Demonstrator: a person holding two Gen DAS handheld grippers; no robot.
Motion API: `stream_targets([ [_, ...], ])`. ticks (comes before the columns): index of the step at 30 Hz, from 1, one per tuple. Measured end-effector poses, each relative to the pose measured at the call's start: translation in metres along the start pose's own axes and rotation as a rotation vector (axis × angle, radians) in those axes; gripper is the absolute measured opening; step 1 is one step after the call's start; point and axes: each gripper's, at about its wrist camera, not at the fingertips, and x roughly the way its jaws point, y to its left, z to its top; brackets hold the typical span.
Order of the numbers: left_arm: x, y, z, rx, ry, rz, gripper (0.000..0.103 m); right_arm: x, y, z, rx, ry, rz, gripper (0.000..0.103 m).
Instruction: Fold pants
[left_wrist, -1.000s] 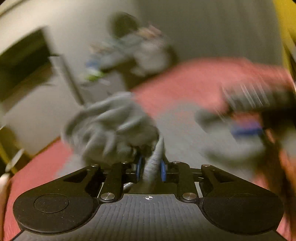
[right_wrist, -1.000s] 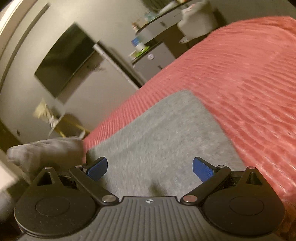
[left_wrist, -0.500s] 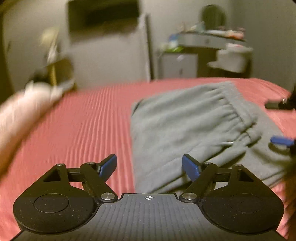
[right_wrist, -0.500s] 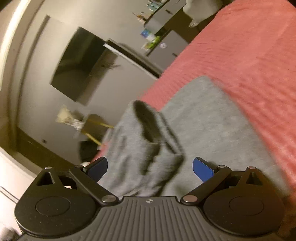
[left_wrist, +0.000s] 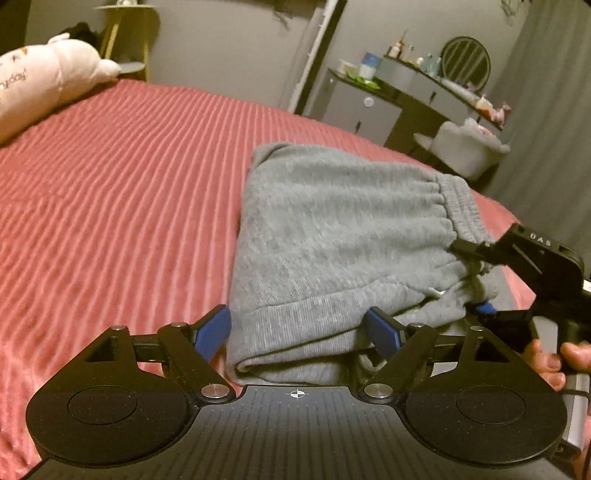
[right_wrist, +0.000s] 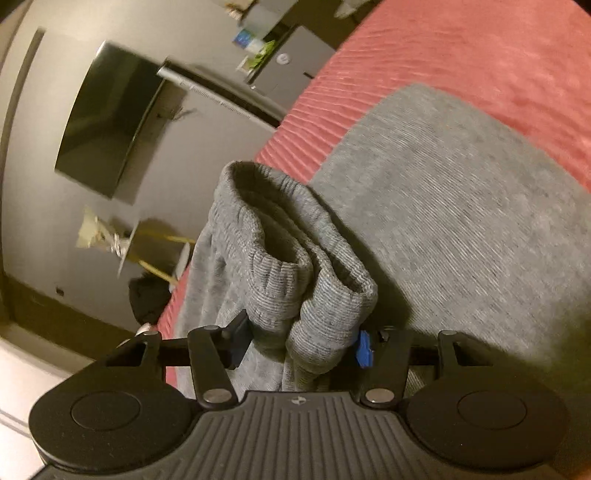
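- Our right gripper (right_wrist: 301, 343) is closing its fingers (right_wrist: 364, 349) on the two ribbed leg cuffs (right_wrist: 295, 273) of the grey pants (right_wrist: 461, 206). The cuffs stand bunched between the pads, the dark pad against the cloth on one side and the blue pad at its edge on the other. We cannot tell whether the pinch is firm yet.
- Our left gripper (left_wrist: 297, 328) is opening. Its blue fingers (left_wrist: 384, 332) stand wide to either side of a ribbed hem at the near edge of the bundle, and neither pad presses the cloth, so this one holds nothing.
- In the left wrist view the right gripper's black body (left_wrist: 532, 266) shows at the far side of the bundle, by the gathered waistband (left_wrist: 458, 210), with the hand (left_wrist: 554, 358) that carries it partly visible below.
- The pants lie on the red ribbed bedspread (left_wrist: 110, 192), already doubled into a thick, short stack, with the leg ends brought back over the body of the garment.
- We judge the step in hand to be the last fold or its tidying: the cuffs are being taken up for placing square on the stack.
- Next we need a secure pinch on both cuffs together, then a low carry across so the layers do not slide, with the free left gripper pressing down or smoothing the near edge.
- A plush pillow (left_wrist: 44, 81) lies well apart at the bed's far side, out of the way.
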Motion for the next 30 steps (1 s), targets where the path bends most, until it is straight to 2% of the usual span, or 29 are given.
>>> stream_targets([
  [1,0.001,0.0,0.0,-0.002,0.003,-0.009,0.086,0.003,0.0,0.002,0.014,0.005,0.009,0.068],
  [3,0.002,-0.001,0.001,-0.004,-0.001,-0.015,0.087,0.008,0.007,0.007,0.02,0.025,0.018,0.087],
  [4,0.003,-0.002,0.001,-0.004,-0.001,-0.015,0.087,0.011,0.014,0.009,0.004,0.032,-0.006,0.087],
  [5,0.004,-0.003,0.002,-0.003,-0.001,-0.014,0.087,0.014,0.022,0.01,-0.037,0.037,-0.045,0.081],
  [6,0.002,-0.003,0.002,-0.005,-0.001,-0.014,0.087,0.015,0.03,0.01,-0.09,0.032,-0.091,0.051],
  [7,0.002,-0.003,0.002,-0.009,-0.003,-0.014,0.087,0.016,0.042,0.011,-0.163,0.038,-0.115,0.044],
  [9,-0.003,-0.001,0.001,-0.024,-0.013,-0.018,0.087,0.014,0.068,0.013,-0.235,0.036,-0.133,0.042],
  [11,-0.008,-0.001,0.001,-0.037,-0.031,-0.037,0.087,-0.004,0.096,0.019,-0.23,0.01,-0.009,0.041],
  [14,-0.011,-0.005,0.0,-0.028,-0.043,-0.042,0.088,-0.037,0.112,0.028,-0.107,-0.031,0.304,0.041],
  [15,-0.011,-0.007,0.0,-0.019,-0.042,-0.038,0.088,-0.046,0.112,0.028,-0.094,-0.063,0.371,0.041],
  [16,-0.011,-0.009,-0.001,-0.009,-0.041,-0.041,0.088,-0.055,0.113,0.027,-0.116,-0.108,0.379,0.041],
  [18,-0.009,-0.012,-0.002,0.003,-0.029,-0.044,0.087,-0.067,0.124,0.023,-0.257,-0.165,0.243,0.041],
  [19,-0.007,-0.013,-0.002,0.009,-0.019,-0.038,0.086,-0.069,0.124,0.022,-0.272,-0.156,0.228,0.041],
  [21,0.0,-0.014,-0.002,0.018,0.005,-0.028,0.082,-0.071,0.115,0.025,-0.206,-0.129,0.253,0.041],
  [22,0.001,-0.014,-0.002,0.011,0.011,-0.032,0.079,-0.073,0.11,0.026,-0.196,-0.144,0.219,0.041],
  [25,0.004,-0.007,-0.001,-0.021,0.024,-0.05,0.065,-0.071,0.106,0.028,-0.268,-0.177,0.035,0.041],
  [27,0.003,-0.003,-0.001,-0.047,0.023,-0.059,0.058,-0.071,0.095,0.032,-0.206,-0.151,0.043,0.041],
  [30,-0.001,0.0,0.0,-0.066,0.003,-0.078,0.054,-0.069,0.074,0.039,-0.06,-0.126,0.198,0.041],
])
